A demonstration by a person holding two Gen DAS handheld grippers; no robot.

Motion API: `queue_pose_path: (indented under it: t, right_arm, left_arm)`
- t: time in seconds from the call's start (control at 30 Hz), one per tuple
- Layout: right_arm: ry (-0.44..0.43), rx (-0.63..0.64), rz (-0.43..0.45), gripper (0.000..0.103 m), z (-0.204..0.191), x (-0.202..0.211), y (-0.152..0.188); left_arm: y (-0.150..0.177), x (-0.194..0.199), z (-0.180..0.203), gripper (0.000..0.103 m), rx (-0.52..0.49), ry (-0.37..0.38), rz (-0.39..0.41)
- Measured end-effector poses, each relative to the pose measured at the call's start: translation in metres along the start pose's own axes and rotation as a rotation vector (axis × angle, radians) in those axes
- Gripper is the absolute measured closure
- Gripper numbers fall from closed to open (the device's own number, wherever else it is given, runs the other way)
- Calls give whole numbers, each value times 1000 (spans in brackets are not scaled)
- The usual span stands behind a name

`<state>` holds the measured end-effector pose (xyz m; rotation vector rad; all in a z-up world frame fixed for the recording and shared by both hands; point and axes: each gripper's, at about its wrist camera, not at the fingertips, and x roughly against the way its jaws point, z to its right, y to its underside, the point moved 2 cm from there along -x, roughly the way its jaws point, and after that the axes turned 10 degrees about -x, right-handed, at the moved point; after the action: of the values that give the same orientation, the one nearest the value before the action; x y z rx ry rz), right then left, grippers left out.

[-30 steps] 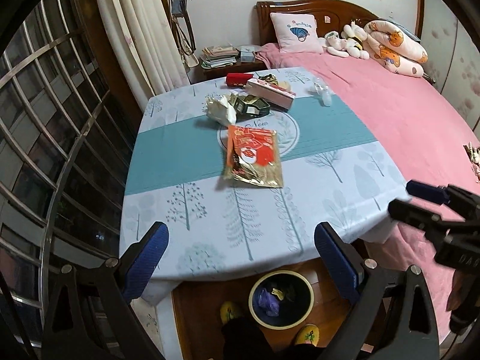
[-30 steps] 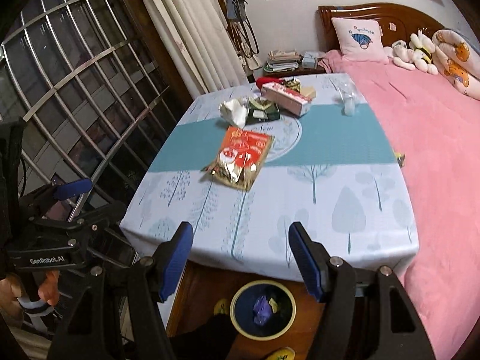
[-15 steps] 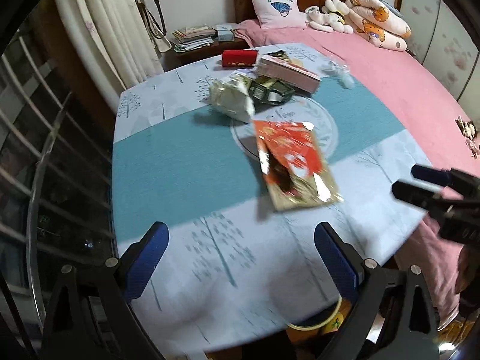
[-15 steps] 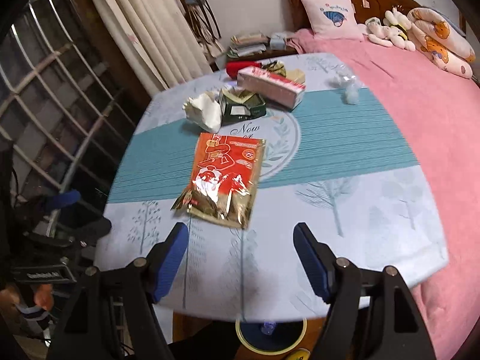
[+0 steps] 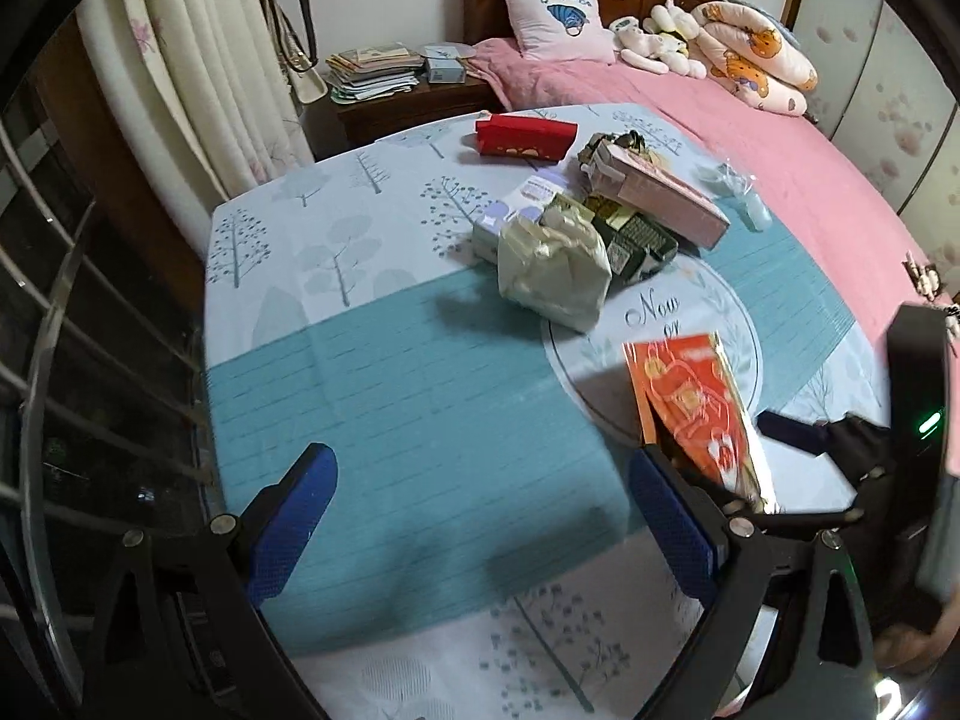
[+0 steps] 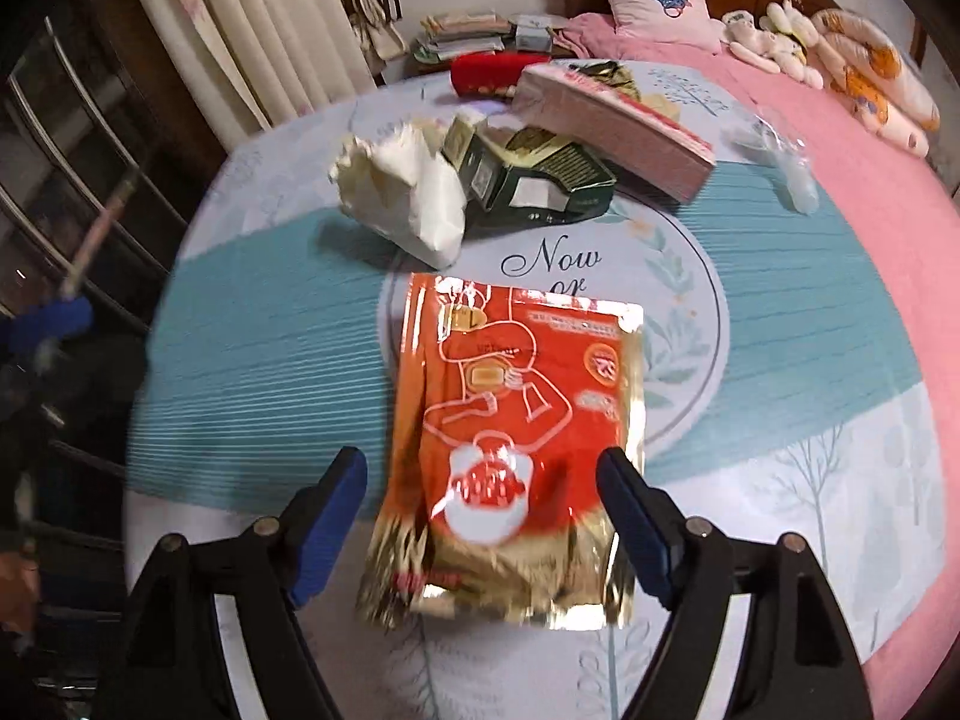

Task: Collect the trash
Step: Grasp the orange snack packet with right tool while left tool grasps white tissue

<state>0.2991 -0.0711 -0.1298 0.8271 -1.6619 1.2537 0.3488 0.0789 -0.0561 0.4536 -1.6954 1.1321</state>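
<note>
Right gripper (image 6: pixel 480 516): jaws spread wide, blue pads on either side of the red-and-gold foil packet (image 6: pixel 516 438), nothing clamped. Whether the pads touch the foil cannot be told from here. The packet lies flat on the table (image 6: pixel 840 480), its gold end nearest the gripper, its red end overlapping the round "Now" emblem printed on the tablecloth.

Left gripper (image 5: pixel 480 516): also released, fingers far apart, over the teal band of the cloth, holding nothing. In its view the packet (image 5: pixel 696 402) sits just beside its right-hand finger (image 5: pixel 672 528).

Beyond the packet, a cluster of other litter near the table's middle: a crumpled white paper wad (image 6: pixel 408 192) touching a dark green carton (image 6: pixel 540 180), then a long pink box (image 6: pixel 612 114) behind that. A red box (image 6: pixel 486 75) lies at the far edge. A clear plastic wrapper (image 6: pixel 780 156) lies well apart, toward the bed side.

Surroundings: pink bed (image 5: pixel 780 150) alongside the table, with a pillow (image 5: pixel 558 15) and soft toys (image 5: pixel 660 36) at the headboard; cream curtain (image 5: pixel 198 90); stacked books (image 5: pixel 372 69) on a nightstand.
</note>
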Motion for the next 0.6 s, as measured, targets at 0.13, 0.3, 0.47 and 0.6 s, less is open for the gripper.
queue_pose_path:
  t: [0.13, 0.3, 0.47, 0.6]
  right_arm:
    - [110, 31, -51, 24, -5, -23, 0]
    - [125, -30, -88, 24, 10, -32, -1]
    - [111, -67, -66, 47, 25, -28, -6]
    - [78, -125, -56, 62, 40, -26, -12]
  left_arm:
    - [-10, -12, -1, 6, -16, 32, -5]
    - [-15, -16, 1, 6, -32, 63, -10]
    - [-24, -21, 7, 6, -43, 92, -10]
    - [-36, -30, 12, 6, -49, 110, -11]
